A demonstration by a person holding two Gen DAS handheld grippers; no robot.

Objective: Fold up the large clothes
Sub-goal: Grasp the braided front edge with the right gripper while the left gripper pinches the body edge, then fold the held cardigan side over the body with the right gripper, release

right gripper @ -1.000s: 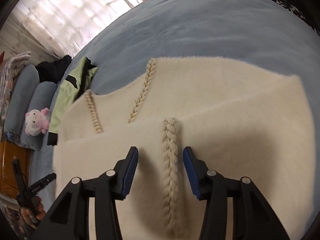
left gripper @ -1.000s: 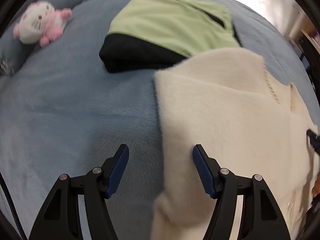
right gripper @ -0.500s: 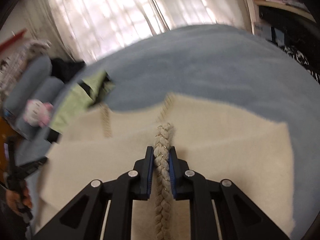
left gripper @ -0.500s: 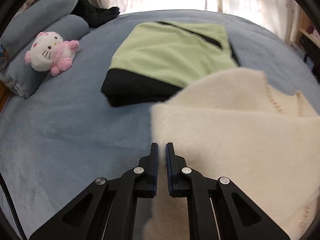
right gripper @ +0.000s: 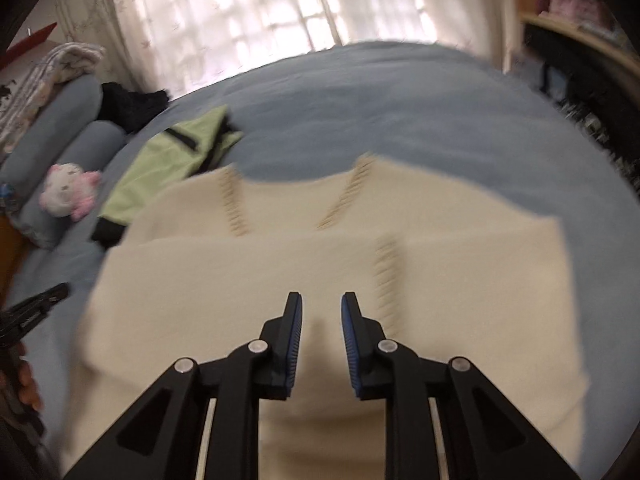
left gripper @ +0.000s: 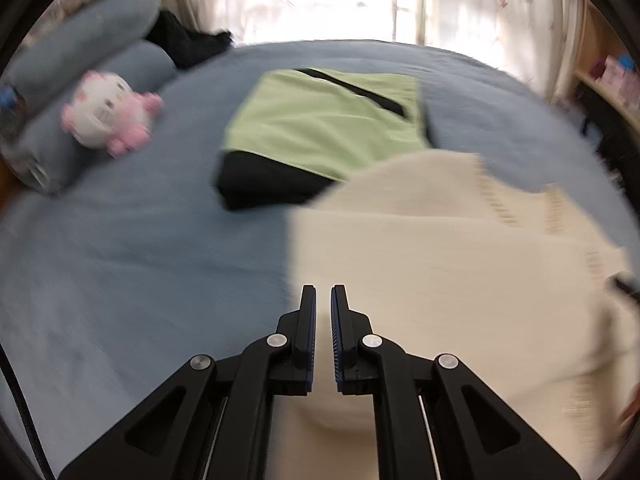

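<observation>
Plainly, in the left wrist view the left gripper (left gripper: 323,290) has its blue pads drawn almost together, clamped on the left edge of the cream sweater (left gripper: 440,280), and a soft fold of it bulges up between the black fingers just behind the pads. The sweater lies over the near right part of the bed (left gripper: 140,260), whose blue blanket is bare to the left of it. Its far edge overlaps a corner of the folded green-and-black garment (left gripper: 320,128) at the middle of the bed. A pink-and-white plush toy (left gripper: 108,114) leans on grey-blue bolsters (left gripper: 88,28) along the left edge, with a dark heap of cloth (left gripper: 188,42) at the far left corner under the bright curtains (left gripper: 320,0). In the right wrist view the right gripper (right gripper: 321,300) has just been opening its jaws; the pads stand a little apart with a hump of sweater between them, and whether they press on it cannot be told through the blur. A tan braid (right gripper: 386,268) on the knit runs just right of the right finger, and two more braids slant across the layer beyond. At the left border a hand (right gripper: 24,384) holds the other gripper at the sweater's left edge.
</observation>
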